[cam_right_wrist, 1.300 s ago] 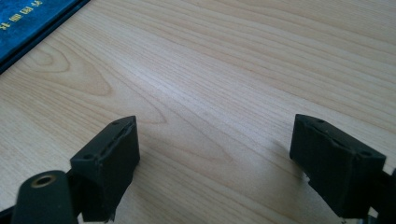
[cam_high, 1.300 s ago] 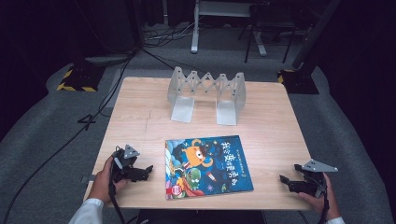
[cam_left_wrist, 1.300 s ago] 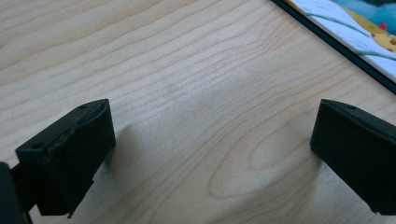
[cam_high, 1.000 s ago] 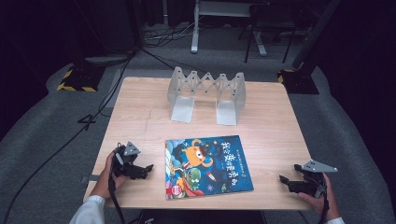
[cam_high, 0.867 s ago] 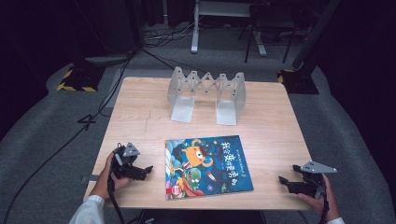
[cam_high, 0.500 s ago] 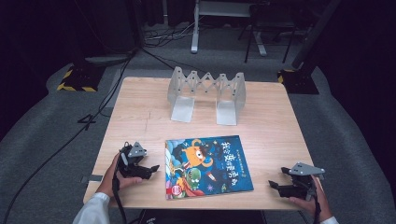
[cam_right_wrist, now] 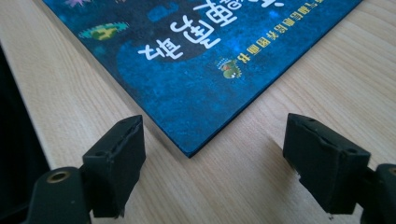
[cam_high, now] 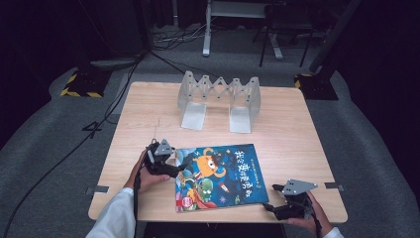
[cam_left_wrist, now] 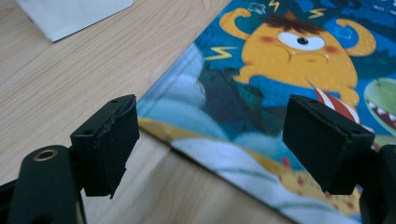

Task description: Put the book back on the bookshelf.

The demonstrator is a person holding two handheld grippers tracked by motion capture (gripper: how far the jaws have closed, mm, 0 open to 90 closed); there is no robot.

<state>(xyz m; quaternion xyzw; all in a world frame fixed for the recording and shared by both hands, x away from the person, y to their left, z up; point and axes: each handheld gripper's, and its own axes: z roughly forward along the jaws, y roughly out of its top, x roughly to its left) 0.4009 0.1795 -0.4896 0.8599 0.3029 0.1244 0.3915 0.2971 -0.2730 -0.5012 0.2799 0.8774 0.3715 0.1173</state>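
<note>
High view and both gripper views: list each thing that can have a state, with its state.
picture book: closed, flat on the table, cover up.
left gripper: open, at the book's left edge, not pressing it.
right gripper: open, short of the book's near right corner.
folding book rack: upright, empty.

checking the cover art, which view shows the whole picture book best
The high view: the whole picture book lies flat on the table. The left gripper view shows its orange monster and one edge; the right gripper view shows one dark blue corner.

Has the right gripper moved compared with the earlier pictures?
Yes. The right gripper has slid left along the table's near edge toward the book's corner, jaws open.
</note>
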